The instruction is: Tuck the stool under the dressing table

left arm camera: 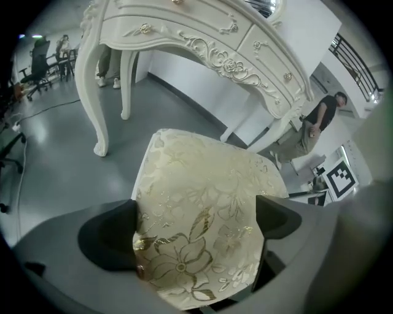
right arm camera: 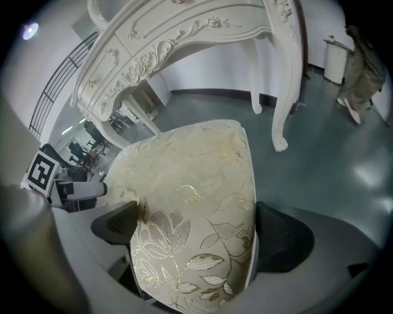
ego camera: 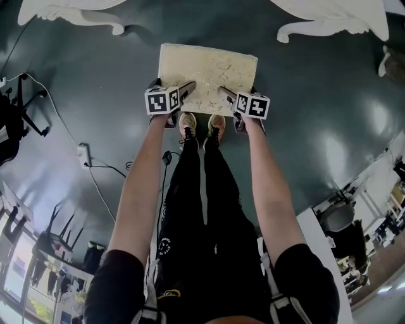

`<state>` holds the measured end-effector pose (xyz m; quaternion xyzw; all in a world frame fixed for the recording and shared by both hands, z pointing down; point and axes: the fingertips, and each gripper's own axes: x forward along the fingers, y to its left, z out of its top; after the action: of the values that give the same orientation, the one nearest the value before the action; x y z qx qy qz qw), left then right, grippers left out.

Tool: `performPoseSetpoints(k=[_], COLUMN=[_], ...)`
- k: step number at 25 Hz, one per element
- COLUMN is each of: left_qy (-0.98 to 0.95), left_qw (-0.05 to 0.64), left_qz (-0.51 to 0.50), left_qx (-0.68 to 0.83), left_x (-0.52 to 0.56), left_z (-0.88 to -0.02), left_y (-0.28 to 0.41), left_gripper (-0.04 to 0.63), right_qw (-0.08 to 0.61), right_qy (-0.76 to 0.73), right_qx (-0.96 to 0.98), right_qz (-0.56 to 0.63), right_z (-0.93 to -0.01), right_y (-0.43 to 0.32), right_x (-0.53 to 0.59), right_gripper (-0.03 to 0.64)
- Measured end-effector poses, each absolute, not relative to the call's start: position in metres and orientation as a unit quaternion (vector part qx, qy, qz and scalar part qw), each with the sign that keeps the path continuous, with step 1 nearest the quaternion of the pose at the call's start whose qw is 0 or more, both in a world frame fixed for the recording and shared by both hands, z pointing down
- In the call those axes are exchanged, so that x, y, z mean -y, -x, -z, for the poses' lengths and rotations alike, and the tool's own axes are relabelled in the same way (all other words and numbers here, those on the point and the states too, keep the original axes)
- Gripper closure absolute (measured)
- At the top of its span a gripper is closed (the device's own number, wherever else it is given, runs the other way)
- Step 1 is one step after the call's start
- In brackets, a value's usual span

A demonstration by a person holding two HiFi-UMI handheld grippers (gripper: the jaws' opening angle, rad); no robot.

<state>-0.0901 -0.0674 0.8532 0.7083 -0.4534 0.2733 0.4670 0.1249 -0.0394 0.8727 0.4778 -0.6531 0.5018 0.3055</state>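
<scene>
The stool [ego camera: 209,73] has a cream cushion with a gold flower pattern and stands on the grey floor, short of the white dressing table [ego camera: 335,16]. My left gripper [ego camera: 174,88] straddles its near left corner. In the left gripper view the cushion [left arm camera: 202,184] fills the gap of the left gripper [left arm camera: 196,224], whose jaws stand wide with the pads at the cushion's edges. My right gripper [ego camera: 242,95] sits on the near right corner. There the cushion [right arm camera: 190,178] lies between the pads of the right gripper [right arm camera: 195,230], and both touch it. The table's carved front [left arm camera: 202,43] [right arm camera: 184,37] rises beyond.
The person's feet [ego camera: 199,123] stand right behind the stool. A power strip [ego camera: 83,154] with cables lies on the floor to the left. Curved table legs [left arm camera: 98,122] [right arm camera: 279,110] flank the space under the table. A person [left arm camera: 310,126] stands off to the side.
</scene>
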Motion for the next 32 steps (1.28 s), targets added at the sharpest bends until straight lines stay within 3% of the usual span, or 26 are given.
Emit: performPoseSetpoints(k=[23,32], left_qy=[-0.675,-0.702], left_qw=[0.473,0.459], left_qz=[-0.23,-0.247], left_qx=[0.518,0.485], left_x=[0.106,0.172], left_z=[-0.852,-0.847], left_y=[0.105,0.113], left_gripper=[0.014,0.014], right_qw=[0.321,0.289], right_qy=[-0.43,-0.474], right_qx=[0.709,0.689], right_qz=[-0.457,-0.466], right_z=[-0.869,-0.868], right_y=[-0.104,-0.099], right_x=[0.125,0.164], right_gripper=[0.017,0.017])
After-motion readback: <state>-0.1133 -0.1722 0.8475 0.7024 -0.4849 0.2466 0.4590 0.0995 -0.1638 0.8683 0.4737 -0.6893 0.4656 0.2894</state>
